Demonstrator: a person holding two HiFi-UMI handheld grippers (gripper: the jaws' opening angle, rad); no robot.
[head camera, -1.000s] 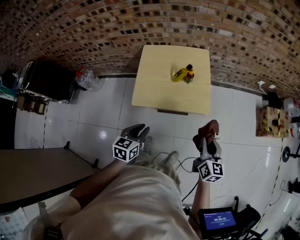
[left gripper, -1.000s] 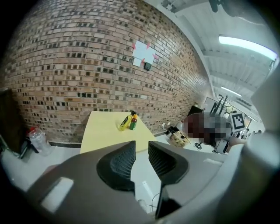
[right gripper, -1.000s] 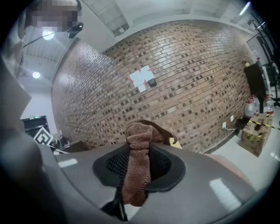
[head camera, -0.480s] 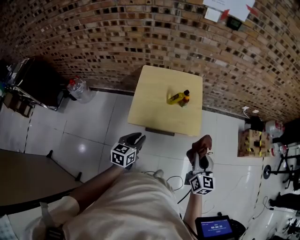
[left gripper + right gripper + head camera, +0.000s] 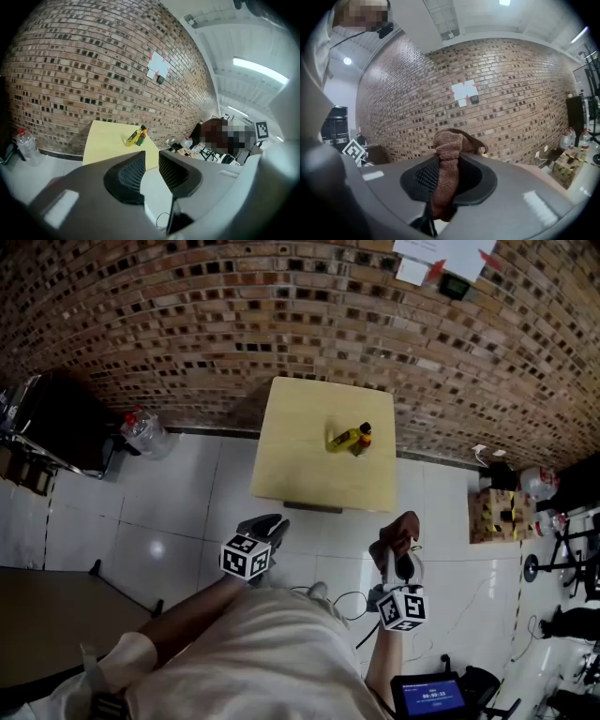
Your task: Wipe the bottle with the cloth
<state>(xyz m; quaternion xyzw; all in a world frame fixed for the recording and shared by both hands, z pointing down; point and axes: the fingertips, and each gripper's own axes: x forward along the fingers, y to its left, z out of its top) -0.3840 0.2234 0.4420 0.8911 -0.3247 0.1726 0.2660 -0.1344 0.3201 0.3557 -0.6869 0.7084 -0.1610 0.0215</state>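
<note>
On the small yellow table (image 5: 309, 470) by the brick wall, a yellow bottle (image 5: 343, 438) lies on its side. It touches a small dark bottle with an orange cap (image 5: 362, 439), which stands upright. Both bottles also show far ahead in the left gripper view, the yellow bottle (image 5: 133, 136) and the small one (image 5: 141, 137). My left gripper (image 5: 271, 523) hangs over the floor just short of the table's front edge, shut and holding nothing (image 5: 151, 158). My right gripper (image 5: 400, 542) is beside it, shut on a brown fuzzy cloth (image 5: 448, 143) that sticks up past the jaws.
A clear plastic jug (image 5: 141, 432) stands on the floor left of the table, and a wooden crate (image 5: 489, 514) to its right. A dark desk (image 5: 56, 601) fills the lower left. Cables (image 5: 347, 601) and a lit screen (image 5: 431, 697) lie near my feet.
The head view has tipped up and shows more wall. Both grippers have drifted a little toward the table's front edge. The right gripper still holds the cloth.
</note>
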